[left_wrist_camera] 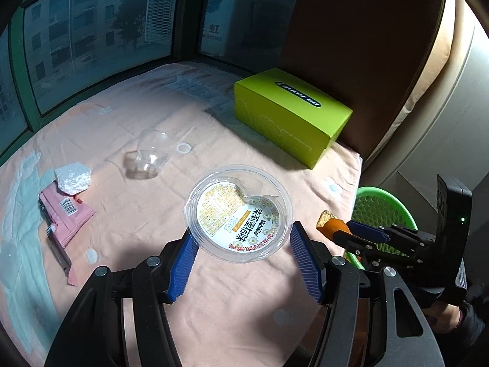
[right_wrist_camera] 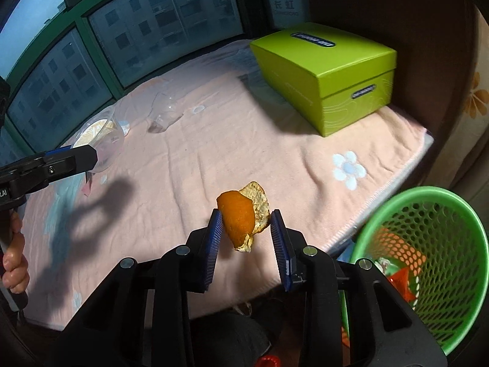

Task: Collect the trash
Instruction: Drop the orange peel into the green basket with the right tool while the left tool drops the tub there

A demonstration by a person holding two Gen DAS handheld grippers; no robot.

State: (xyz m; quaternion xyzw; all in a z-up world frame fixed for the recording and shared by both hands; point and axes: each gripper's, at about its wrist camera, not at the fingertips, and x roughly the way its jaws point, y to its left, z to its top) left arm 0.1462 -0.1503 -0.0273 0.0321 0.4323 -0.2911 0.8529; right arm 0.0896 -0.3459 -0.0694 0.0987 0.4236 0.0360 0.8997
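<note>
left fingers (left_wrist_camera: pixel 180 263) clamp a clear plastic lid (left_wrist_camera: pixel 238 214) between them, while right fingers (right_wrist_camera: pixel 214 238) pinch an orange peel (right_wrist_camera: pixel 243 218), the green mesh basket (right_wrist_camera: pixel 434 244) just right of them.

I see an orange peel (right_wrist_camera: pixel 241 220), curled with its pale pith showing, pinched between the right gripper's (right_wrist_camera: pixel 244 229) pads above the bed's edge. A round clear plastic lid (left_wrist_camera: pixel 238 214) with a printed label sits gripped in the left gripper (left_wrist_camera: pixel 241 253). On the pink blanket (left_wrist_camera: pixel 214 140) lie a clear cup (left_wrist_camera: pixel 149 156) on its side, a white foam chunk (left_wrist_camera: pixel 73 180) and a pink wrapper (left_wrist_camera: pixel 64 217). The green mesh basket (right_wrist_camera: pixel 428 263) beside the bed holds some scraps.
</note>
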